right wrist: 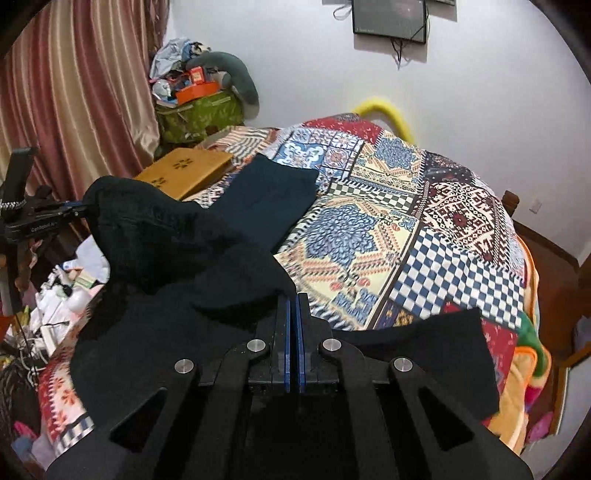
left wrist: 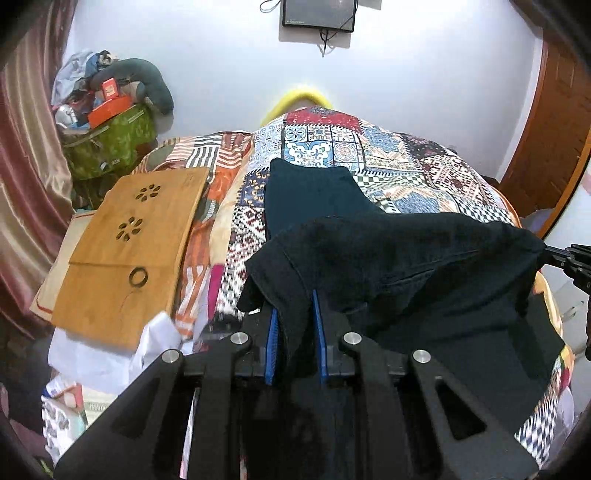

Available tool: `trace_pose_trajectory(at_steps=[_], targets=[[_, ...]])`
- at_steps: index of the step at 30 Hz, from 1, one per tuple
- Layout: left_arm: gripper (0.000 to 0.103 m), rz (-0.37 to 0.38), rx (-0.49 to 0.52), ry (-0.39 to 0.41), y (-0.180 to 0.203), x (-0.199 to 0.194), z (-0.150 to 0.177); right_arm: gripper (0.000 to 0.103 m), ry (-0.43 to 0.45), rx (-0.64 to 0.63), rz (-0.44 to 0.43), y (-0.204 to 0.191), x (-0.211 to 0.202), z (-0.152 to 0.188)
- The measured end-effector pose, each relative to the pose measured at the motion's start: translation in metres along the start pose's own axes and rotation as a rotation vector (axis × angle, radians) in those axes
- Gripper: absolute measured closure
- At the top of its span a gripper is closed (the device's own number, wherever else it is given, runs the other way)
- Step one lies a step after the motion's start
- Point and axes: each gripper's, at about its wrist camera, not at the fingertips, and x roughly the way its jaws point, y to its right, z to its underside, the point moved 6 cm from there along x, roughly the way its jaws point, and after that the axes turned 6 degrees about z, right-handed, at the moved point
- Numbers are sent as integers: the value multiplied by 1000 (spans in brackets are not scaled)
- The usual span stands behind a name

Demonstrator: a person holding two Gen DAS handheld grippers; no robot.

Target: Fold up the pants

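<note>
Left wrist view: we record our left gripper (left wrist: 295, 314), black with blue pads, clenched on a bunched fold of the dark, near-black cloth pants (left wrist: 388, 254); the fabric fills the gap between the pads and rises as a lifted ridge toward the right edge, where the tip of our right gripper (left wrist: 554, 254) meets its far corner. The far end of the pants lies flat toward the middle of the patchwork-patterned bedspread (left wrist: 406, 162). Along the bed's left edge we list a flat wooden lap tray with flower-shaped cutouts (left wrist: 129, 251); beyond it, in the room's corner, a green patterned bag heaped with clutter (left wrist: 110, 144). A dark screen (left wrist: 319, 14) hangs on the white wall, and a yellow object (left wrist: 299, 98) shows behind the bed's far edge. Right wrist view: our right gripper (right wrist: 294, 306) shows its blue pads pressed nearly together, pinching the pants (right wrist: 184, 258) at their tips. The cloth drapes leftward to our left gripper (right wrist: 79, 211), which grips the raised opposite corner. The pants' near portion rests on the bedspread's (right wrist: 424, 258) near edge.
</note>
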Motion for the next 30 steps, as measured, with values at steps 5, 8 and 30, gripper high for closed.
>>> trace_pose_trajectory(at_steps=[5,8,30], targets=[[86,-11,-18,-10,3,-22,37,101,17,25,-36,-22,-26,30],[86,-16,-30,-13,1,-28,59,101,6,41,-61,-35,-32,47],[90,-47,-113,-115,-20,-34,134,76,-102,99,-95,-51,-53,110]])
